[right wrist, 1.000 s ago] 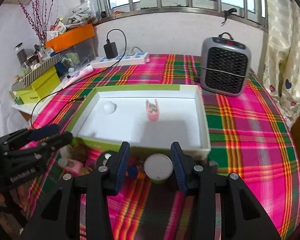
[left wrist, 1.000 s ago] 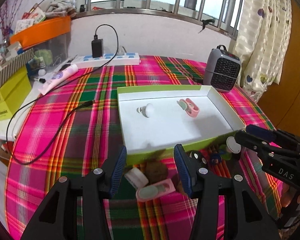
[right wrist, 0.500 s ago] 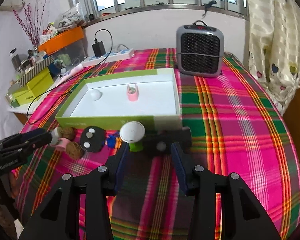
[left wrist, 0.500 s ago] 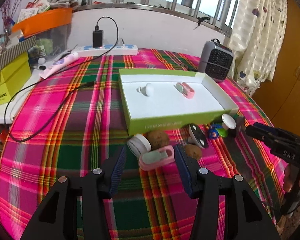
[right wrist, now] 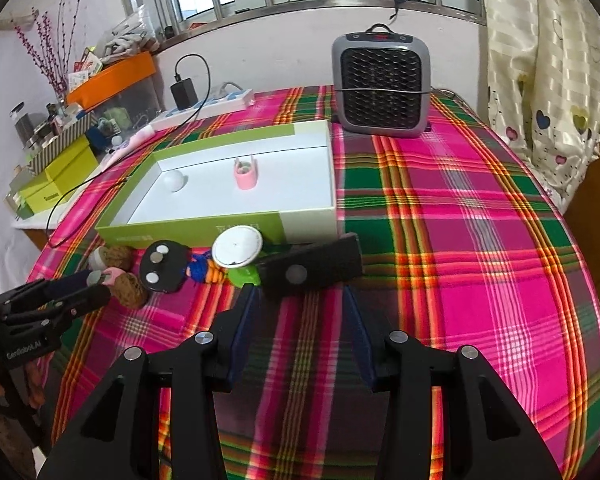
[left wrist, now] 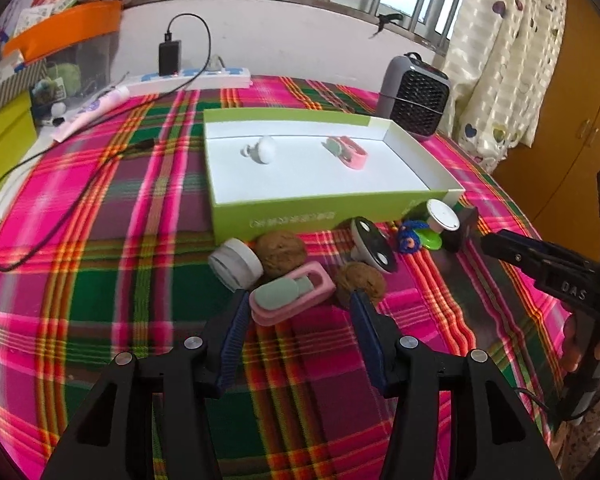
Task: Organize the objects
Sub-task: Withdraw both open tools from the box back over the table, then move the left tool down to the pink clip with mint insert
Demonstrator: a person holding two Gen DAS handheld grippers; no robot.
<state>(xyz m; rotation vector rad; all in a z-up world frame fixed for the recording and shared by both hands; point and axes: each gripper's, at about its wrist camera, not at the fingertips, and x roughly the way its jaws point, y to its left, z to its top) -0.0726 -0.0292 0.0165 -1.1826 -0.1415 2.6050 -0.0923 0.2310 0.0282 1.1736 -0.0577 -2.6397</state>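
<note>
- On the checked cloth sits your green box (left wrist: 336, 216), with a white knob and a pink clip already inside.
- Your left gripper (left wrist: 298, 312) has its jaws spread wide around the pink clip (left wrist: 292, 294), holding nothing. Squeeze next, I think.
- Your right gripper (right wrist: 298, 300) waits, jaws apart, near the black block (right wrist: 312, 270).

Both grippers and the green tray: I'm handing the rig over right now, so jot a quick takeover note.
Left gripper: open, empty, lined up on the pink case.
Right gripper: open, empty, lined up on the black block.
Done: the green tray holds a white knob and a second pink case.
Left, in front of the tray: pink case, two walnuts, white cap, black disc, blue toy, white-topped green piece, black block.
</note>
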